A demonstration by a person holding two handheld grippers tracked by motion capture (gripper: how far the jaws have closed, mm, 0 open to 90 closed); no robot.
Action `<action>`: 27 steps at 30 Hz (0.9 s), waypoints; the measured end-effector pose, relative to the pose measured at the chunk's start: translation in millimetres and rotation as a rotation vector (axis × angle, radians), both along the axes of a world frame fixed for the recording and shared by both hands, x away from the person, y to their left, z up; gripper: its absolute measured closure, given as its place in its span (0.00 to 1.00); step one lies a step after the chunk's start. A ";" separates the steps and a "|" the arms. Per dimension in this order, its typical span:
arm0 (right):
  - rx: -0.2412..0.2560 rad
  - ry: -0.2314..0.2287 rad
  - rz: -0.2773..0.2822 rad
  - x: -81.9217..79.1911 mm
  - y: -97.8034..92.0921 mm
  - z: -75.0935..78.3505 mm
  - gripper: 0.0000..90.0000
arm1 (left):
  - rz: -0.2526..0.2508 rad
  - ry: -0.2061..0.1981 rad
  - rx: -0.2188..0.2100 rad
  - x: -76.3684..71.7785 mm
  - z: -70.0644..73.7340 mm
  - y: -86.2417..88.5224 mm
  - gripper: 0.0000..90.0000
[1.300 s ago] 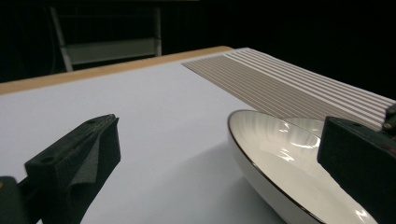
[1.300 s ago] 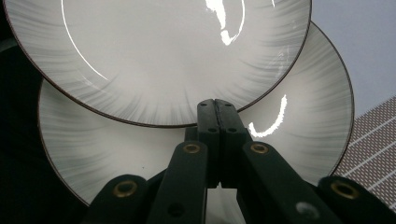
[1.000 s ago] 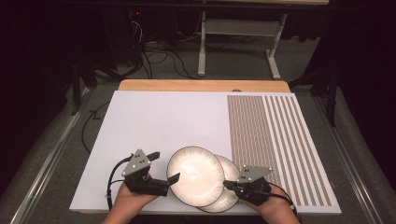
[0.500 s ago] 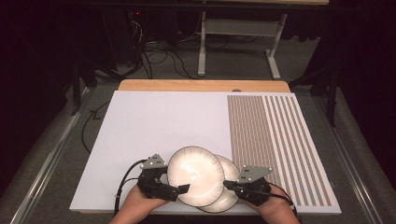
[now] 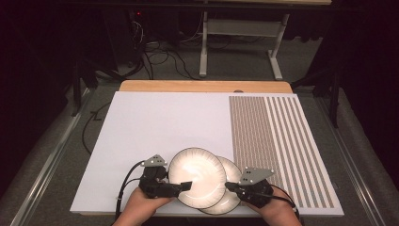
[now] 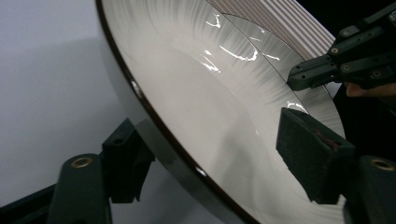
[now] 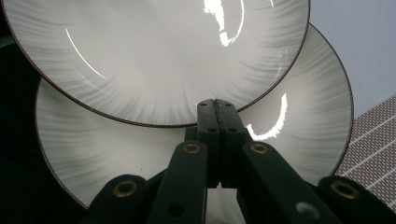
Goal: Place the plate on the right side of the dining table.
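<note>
- Two glossy white round ceramic plates with thin dark rims and faint grey radial streaks, sitting at the near edge of the white counter, just left of the brown striped mat.
- Upper plate overlapping the lower plate, tilted up off it on its left side.
- Left tongs straddling the upper plate's near-left rim: one pad on the glazed face, the other under the rim. Looks clamped on, though contact underneath is hard to confirm.
- Right tongs pinched fully together, nothing between them, tip resting over the lower plate right by the edge of the upper one.
- Handling guess: stiff, fairly heavy for a one-sided pinch, and very slick given all those glare streaks. Breakable too, so no dropping or clacking one against the other.
- Best hold: right at the rim, pads well past the dark edge, where the lip gives something to bite.
- Holding at one edge only means lots of leverage, so probably wants to droop or slide out; firm squeeze and slow moves seem wise.
- Lower plate lying flat, so no easy way under its rim without tipping it first.
</note>
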State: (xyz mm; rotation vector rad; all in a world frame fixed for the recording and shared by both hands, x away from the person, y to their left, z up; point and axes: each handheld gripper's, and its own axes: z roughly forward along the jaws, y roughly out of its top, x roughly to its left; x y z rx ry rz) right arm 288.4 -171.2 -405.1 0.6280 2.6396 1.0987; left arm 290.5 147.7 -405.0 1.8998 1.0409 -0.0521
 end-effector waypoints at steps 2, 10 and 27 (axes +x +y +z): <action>0.000 -0.002 0.001 0.3 -0.1 0.0 1.00 | 0.013 0.014 -0.011 0.9 -0.2 1.4 0.38; 0.000 -0.008 0.004 -0.2 0.2 0.1 1.00 | 0.050 0.054 -0.019 2.4 0.2 5.9 0.53; 0.003 -0.019 0.002 -1.8 -2.9 2.0 1.00 | 0.086 0.109 -0.037 5.0 -2.1 9.0 0.66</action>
